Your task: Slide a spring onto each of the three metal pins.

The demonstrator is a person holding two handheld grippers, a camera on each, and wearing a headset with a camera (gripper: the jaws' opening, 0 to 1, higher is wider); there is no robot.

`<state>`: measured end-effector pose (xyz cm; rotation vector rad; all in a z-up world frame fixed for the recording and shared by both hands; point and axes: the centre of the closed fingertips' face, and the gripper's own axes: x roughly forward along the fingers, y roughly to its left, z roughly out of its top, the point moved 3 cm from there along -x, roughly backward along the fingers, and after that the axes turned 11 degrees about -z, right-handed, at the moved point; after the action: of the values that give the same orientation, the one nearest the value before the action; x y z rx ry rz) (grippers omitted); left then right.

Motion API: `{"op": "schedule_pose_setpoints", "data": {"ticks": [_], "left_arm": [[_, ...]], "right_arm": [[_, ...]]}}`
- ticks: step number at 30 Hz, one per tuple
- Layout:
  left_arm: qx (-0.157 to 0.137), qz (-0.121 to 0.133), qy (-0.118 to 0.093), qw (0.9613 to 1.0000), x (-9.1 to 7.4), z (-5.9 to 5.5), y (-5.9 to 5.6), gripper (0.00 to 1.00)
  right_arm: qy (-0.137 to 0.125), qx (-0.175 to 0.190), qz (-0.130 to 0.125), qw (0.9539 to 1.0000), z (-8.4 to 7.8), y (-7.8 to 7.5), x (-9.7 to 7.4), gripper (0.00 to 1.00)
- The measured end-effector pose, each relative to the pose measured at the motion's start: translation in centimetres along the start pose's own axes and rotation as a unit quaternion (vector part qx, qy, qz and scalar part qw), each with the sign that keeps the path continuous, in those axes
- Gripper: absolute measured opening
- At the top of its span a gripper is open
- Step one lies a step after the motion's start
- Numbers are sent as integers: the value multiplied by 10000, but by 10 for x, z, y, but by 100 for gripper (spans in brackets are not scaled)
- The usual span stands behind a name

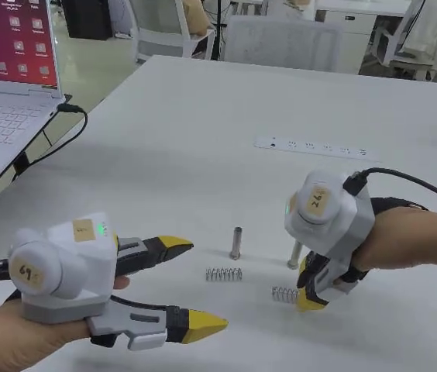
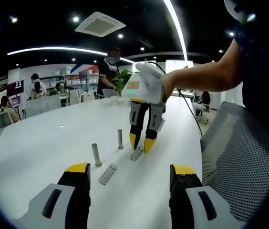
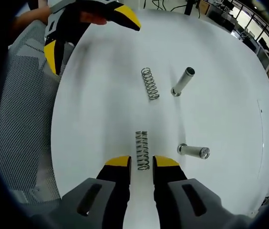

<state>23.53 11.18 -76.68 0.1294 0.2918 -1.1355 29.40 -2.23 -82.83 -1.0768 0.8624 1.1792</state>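
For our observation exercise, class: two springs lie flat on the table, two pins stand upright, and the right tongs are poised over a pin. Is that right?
Not quite: the right tongs are poised over a spring, not a pin, as the right gripper view shows. The rest holds.

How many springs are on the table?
2. The first spring lies flat beside an upright pin; the second spring lies between the tips of the right hand-held gripper. A third may be hidden behind that gripper.

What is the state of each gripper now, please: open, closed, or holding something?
Left gripper: wide open, holding nothing.
Right gripper: narrowly open, jaws astride one end of a spring, not clamping it.
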Motion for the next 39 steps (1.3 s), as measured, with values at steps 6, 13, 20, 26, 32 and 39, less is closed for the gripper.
{"op": "schedule_pose_setpoints", "data": {"ticks": [6,13,20,26,32,39], "left_arm": [[-5,-7,6,10000,0,0,0,61],[-3,-34,18,10000,-1,-1,-2,59],[5,-70,41,10000,-1,-1,-3,57],[31,-141,78,9999,1,-1,-5,56],[64,-204,112,9997,2,0,-6,54],[112,-297,157,9994,3,1,-6,54]], "right_arm": [[30,-72,14,10000,-1,1,2,14],[27,-106,5,9999,-1,0,4,13],[18,-112,-4,9999,-1,0,4,11],[13,-140,-20,9999,-1,-1,4,8],[13,-221,-49,9997,-1,-1,3,8],[-11,-309,-79,9995,7,0,-9,8]]}}
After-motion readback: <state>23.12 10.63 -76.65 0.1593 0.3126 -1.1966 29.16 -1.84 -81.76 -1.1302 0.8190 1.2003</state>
